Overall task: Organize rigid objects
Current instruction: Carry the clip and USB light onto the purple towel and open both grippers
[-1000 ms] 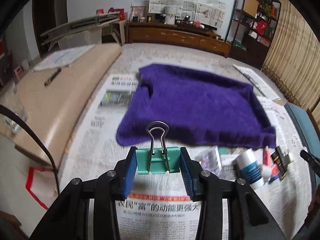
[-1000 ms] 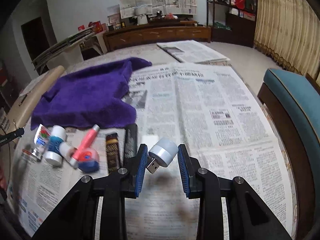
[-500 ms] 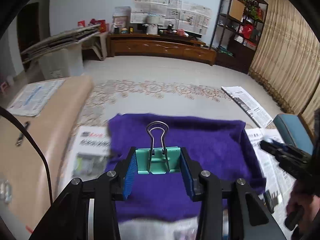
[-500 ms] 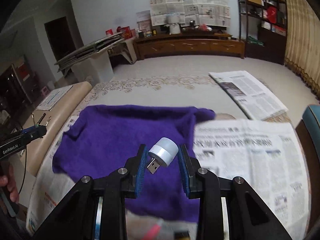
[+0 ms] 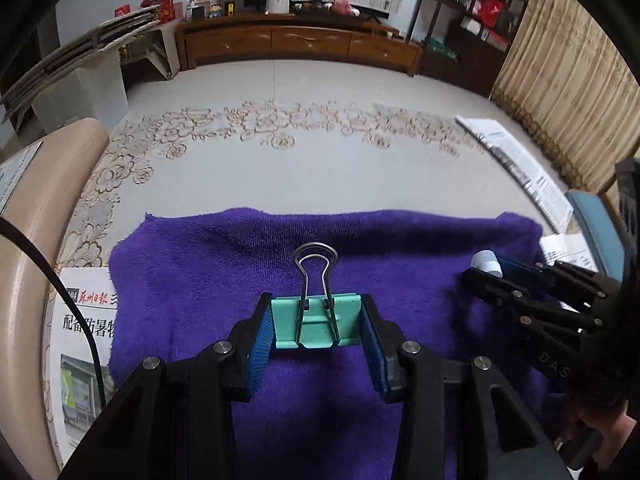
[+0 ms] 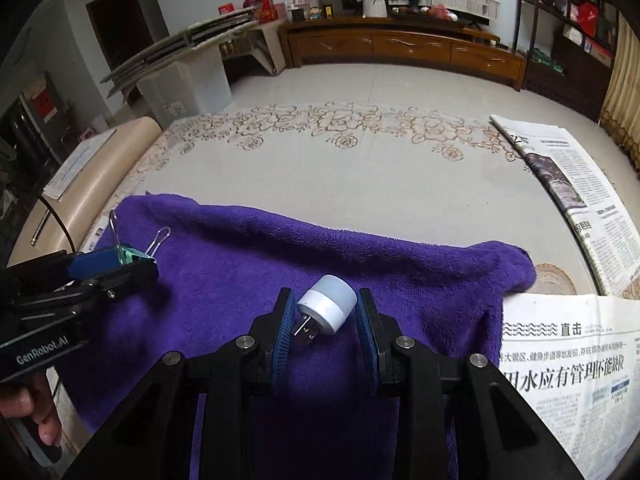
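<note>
A mint-green binder clip (image 5: 315, 322) sits pinched between the blue pads of the left gripper (image 5: 316, 328), its wire handles standing up and away from the jaws. In the right wrist view the same clip (image 6: 130, 255) shows at the far left, held above the near-left part of a purple towel (image 6: 360, 272). The right gripper (image 6: 325, 322) is pinching a small white USB lamp (image 6: 328, 308) at a tilt, its metal plug pointing down and to the left between the pads. The left wrist view catches the lamp's (image 5: 486, 263) round end poking out of those jaws over the right side of the towel.

Both objects hang above the towel, apart from each other, and neither touches it yet. The towel itself is spread flat on the tabletop and carries nothing that either view shows, so it reads as the collecting spot with the sorting barely started. Judging by this, the pick-up of these two pieces is done and the set-down is what remains. Newspaper (image 6: 560, 364) covers the tabletop just beside the towel on the right and on the left; no other loose items are visible now.
</note>
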Demonstrator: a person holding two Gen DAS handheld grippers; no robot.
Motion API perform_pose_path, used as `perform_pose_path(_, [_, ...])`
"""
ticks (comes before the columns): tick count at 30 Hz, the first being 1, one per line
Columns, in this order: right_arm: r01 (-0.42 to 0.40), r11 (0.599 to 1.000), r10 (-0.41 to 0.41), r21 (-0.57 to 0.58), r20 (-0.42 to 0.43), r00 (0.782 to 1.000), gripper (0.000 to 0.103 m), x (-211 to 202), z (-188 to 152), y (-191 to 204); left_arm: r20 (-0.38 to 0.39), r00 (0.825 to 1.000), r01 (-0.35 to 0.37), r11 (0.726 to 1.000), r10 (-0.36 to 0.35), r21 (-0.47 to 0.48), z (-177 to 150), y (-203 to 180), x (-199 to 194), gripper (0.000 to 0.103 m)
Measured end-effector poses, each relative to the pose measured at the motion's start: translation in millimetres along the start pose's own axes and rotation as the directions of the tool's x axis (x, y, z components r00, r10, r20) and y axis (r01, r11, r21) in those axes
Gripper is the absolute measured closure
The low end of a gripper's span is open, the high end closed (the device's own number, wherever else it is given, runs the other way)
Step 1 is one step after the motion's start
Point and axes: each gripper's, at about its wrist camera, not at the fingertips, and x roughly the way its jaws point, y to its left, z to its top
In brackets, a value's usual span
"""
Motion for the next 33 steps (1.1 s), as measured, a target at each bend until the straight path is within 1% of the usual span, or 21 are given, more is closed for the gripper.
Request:
perform_pose_path(6, [0.031, 0.997, -0.034, -0.071, -0.047, 0.998, 0.072, 14, -2, 8, -0.058, 0.997, -0.040, 0.999, 0.043, 0.036, 0, -2, 15, 0.064])
perform_pose_path(8, [0.027, 0.997, -0.032, -0.077, -0.061, 0.998, 0.072, 18, -3, 6, -0.069, 0.996, -0.045, 0.998, 0.047, 0.040, 0, 0, 19, 0.064])
perform_pose_path(10, [0.027, 0.996, -0.032, -0.082, -0.065, 0.997, 0.072, 16, -5, 5, -0.068, 0.997, -0.042, 0.998, 0.045, 0.044, -1, 1, 18, 0.063])
perform_pose_path(13, [0.028, 0.994, -0.035, -0.109, -0.067, 0.997, 0.071, 15, -6, 5, -0.074, 0.995, -0.059, 0.995, 0.065, 0.079, -2, -2, 19, 0.063])
perform_pose_path(15, [0.027, 0.992, -0.036, -0.127, -0.070, 0.997, 0.070, 16, -6, 6, -0.079, 0.993, -0.083, 0.991, 0.092, 0.106, -2, -5, 20, 0.054])
perform_pose_path(16, [0.017, 0.991, -0.027, -0.133, -0.072, 0.997, 0.067, 15, -6, 5, -0.080, 0.991, -0.101, 0.989, 0.110, 0.109, -3, -3, 20, 0.044])
perform_pose_path(17, [0.005, 0.990, -0.016, -0.141, -0.075, 0.997, 0.064, 16, -6, 5, -0.084, 0.990, -0.108, 0.988, 0.117, 0.109, -4, -1, 20, 0.036])
perform_pose_path(19, [-0.011, 0.987, -0.003, -0.161, -0.083, 0.997, 0.052, 15, -8, 6, -0.101, 0.989, -0.095, 0.991, 0.105, 0.096, -5, 6, 20, 0.029])
perform_pose_path(20, [-0.011, 0.985, -0.004, -0.173, -0.086, 0.996, 0.049, 14, -10, 5, -0.112, 0.989, -0.086, 0.992, 0.095, 0.087, -7, 9, 19, 0.029])
perform_pose_path(21, [-0.006, 0.984, -0.010, -0.180, -0.088, 0.996, 0.042, 13, -10, 5, -0.114, 0.989, -0.080, 0.993, 0.089, 0.083, -7, 11, 17, 0.029])
perform_pose_path(24, [-0.009, 0.989, -0.002, -0.150, -0.068, 0.998, 0.040, 3, -16, 1, -0.102, 0.993, -0.050, 0.996, 0.058, 0.080, -14, 9, 2, 0.027])
perform_pose_path(26, [-0.038, 0.994, 0.034, -0.104, -0.042, 0.999, 0.038, -15, -21, -6, -0.076, 0.996, -0.036, 0.997, 0.042, 0.073, -18, 5, -12, 0.014])
perform_pose_path(27, [-0.045, 0.995, 0.043, -0.088, -0.024, 0.999, 0.028, -24, -23, -8, -0.059, 0.998, -0.030, 0.997, 0.033, 0.064, -22, 3, -21, 0.009])
perform_pose_path(28, [-0.043, 0.997, 0.043, -0.067, 0.003, 0.999, 0.013, -38, -27, -11, -0.044, 0.999, -0.025, 0.998, 0.027, 0.052, -27, 2, -32, 0.002])
perform_pose_path(30, [-0.041, 0.998, 0.042, -0.045, 0.039, 0.998, 0.000, -58, -32, -13, -0.034, 0.999, -0.017, 0.999, 0.018, 0.036, -39, -1, -49, 0.000])
perform_pose_path(31, [-0.046, 0.998, 0.048, -0.035, 0.052, 0.998, 0.000, -69, -37, -13, -0.025, 1.000, -0.007, 1.000, 0.008, 0.017, -50, -2, -61, 0.000])
perform_pose_path(33, [-0.035, 0.999, 0.036, -0.017, 0.036, 0.999, 0.000, -87, -48, -15, -0.016, 1.000, 0.005, 1.000, -0.005, -0.009, -67, -2, -75, 0.000])
